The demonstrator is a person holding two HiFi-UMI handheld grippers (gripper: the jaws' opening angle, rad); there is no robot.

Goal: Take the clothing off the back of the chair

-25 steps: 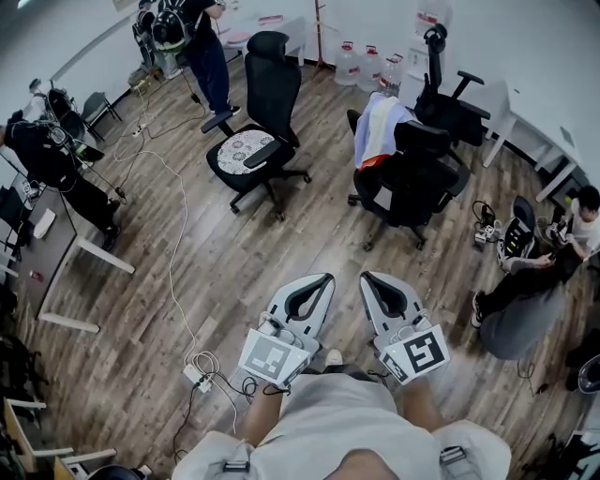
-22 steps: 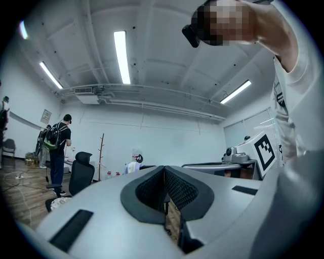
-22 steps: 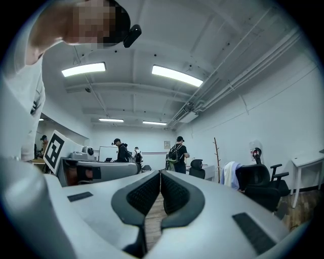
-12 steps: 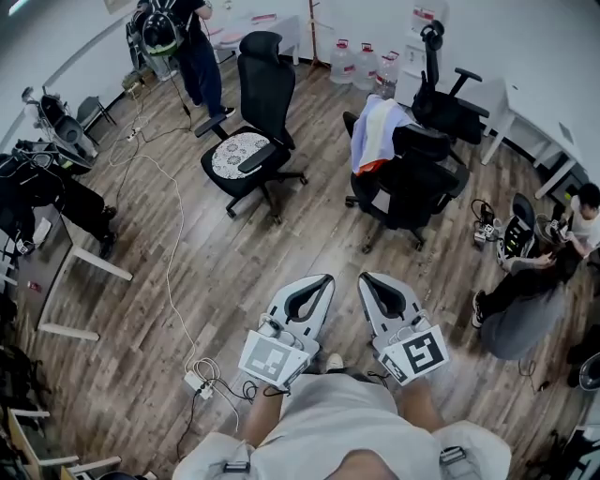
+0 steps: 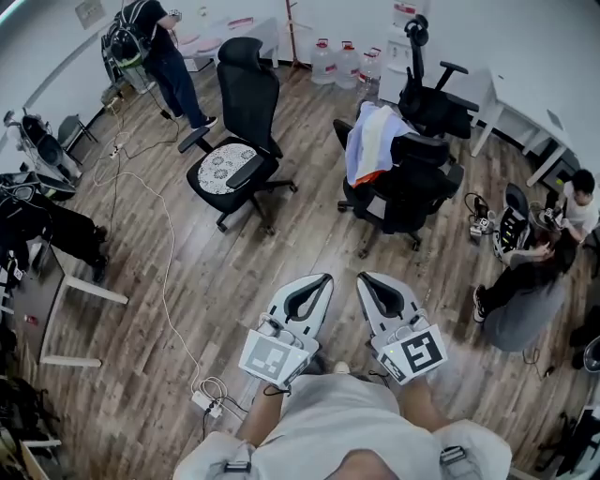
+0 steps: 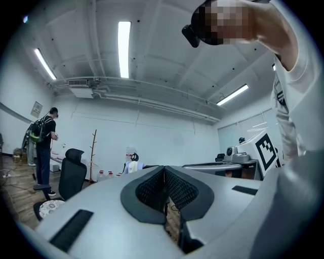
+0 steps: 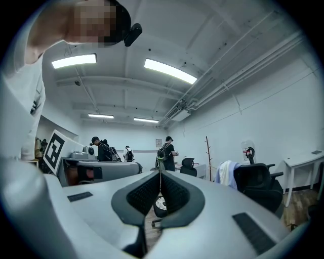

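No lettering is legible anywhere in the office: the cubes on the left claw [image 5: 322, 279] and right claw [image 5: 364, 278] show only black-and-white square markers, while the wall notice [image 5: 91, 12] and water jugs' [image 5: 323, 64] labels appear too small to read

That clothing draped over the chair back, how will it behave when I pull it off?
The clothing hangs in soft folds, so probably floppy and light. The chair stands on castors, so it could roll or swivel when tugged.

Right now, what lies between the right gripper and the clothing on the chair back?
Head view: only bare wooden floor separates the shut right gripper from the office chair's wheeled base, above which the clothing hangs.
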